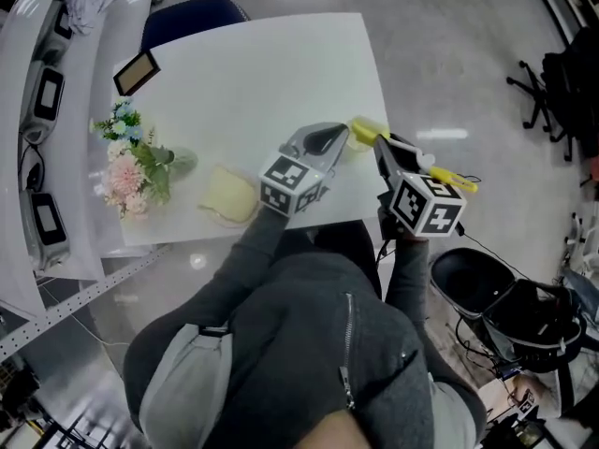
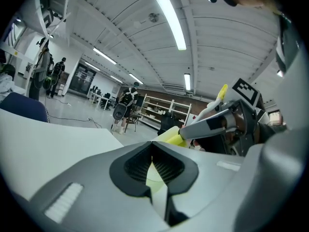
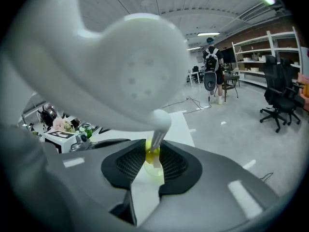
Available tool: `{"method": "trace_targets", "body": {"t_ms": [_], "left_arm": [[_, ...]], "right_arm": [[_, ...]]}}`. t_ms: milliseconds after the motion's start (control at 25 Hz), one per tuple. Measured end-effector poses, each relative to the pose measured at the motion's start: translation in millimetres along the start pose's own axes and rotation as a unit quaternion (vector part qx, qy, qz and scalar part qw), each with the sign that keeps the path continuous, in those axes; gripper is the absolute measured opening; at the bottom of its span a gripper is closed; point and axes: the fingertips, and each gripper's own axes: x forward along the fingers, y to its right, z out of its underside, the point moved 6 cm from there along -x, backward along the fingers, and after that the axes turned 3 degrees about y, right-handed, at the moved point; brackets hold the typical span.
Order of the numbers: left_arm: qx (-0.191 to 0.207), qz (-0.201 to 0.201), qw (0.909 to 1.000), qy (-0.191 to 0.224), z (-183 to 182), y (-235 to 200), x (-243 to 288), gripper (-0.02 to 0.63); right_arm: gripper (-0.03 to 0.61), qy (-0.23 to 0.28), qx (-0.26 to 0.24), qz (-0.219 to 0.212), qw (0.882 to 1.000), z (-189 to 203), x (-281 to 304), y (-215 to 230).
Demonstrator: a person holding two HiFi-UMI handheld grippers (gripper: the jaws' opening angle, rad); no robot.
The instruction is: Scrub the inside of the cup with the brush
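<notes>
My left gripper [image 1: 339, 138] hovers over the white table's [image 1: 262, 73] near right corner, shut on the wall of a yellow-green cup [image 1: 364, 131]. In the left gripper view the pale yellow wall sits pinched between the jaws of the left gripper [image 2: 155, 170]. My right gripper [image 1: 383, 150] is just right of the cup, shut on a white brush whose yellow handle end [image 1: 456, 178] sticks out behind it. In the right gripper view the brush's white handle [image 3: 130, 81] fills the frame, and its neck runs down between the jaws of the right gripper [image 3: 153, 159] to the cup [image 3: 152, 167].
On the table's left edge lies a bunch of flowers [image 1: 131, 162], with a pale yellow cloth [image 1: 229, 195] beside it. A small tablet [image 1: 137, 71] lies at the far left corner. A blue chair [image 1: 192, 12] stands beyond the table and a black chair [image 1: 468, 279] at my right.
</notes>
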Motion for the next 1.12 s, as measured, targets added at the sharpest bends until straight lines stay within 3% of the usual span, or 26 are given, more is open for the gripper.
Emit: {"method": "trace_targets", "body": {"t_ms": [160,240,360,520,880,1120], "left_arm": [[-0.003,-0.014,0.9999,0.008,-3.7,3.1,1.8,0.045],[0.011,-0.014,0.9998,0.006,-1.2,4.8,4.8,0.108],[0.047,-0.016,0.9987,-0.007,5.6,6.4,6.0,0.256],[0.075,0.003,0.9959,-0.052,26.9,7.7,7.8,0.389],[0.105,0.042,0.9878,-0.106,61.2,-6.8,31.2,0.461],[0.123,0.064,0.9818,-0.129,84.6,-10.2,49.6,0.469]], "right_arm": [[0.092,-0.017,-0.031,-0.024,0.999,-17.2,0.3,6.9],[0.092,-0.025,-0.047,-0.038,0.998,-20.2,3.6,10.3],[0.092,-0.038,-0.072,-0.059,0.995,-18.5,8.7,12.4],[0.092,-0.055,-0.089,-0.088,0.991,-11.5,15.0,14.5],[0.092,-0.091,-0.149,-0.104,0.979,-9.5,22.2,17.7],[0.092,-0.117,-0.190,-0.104,0.969,-10.8,27.8,16.6]]}}
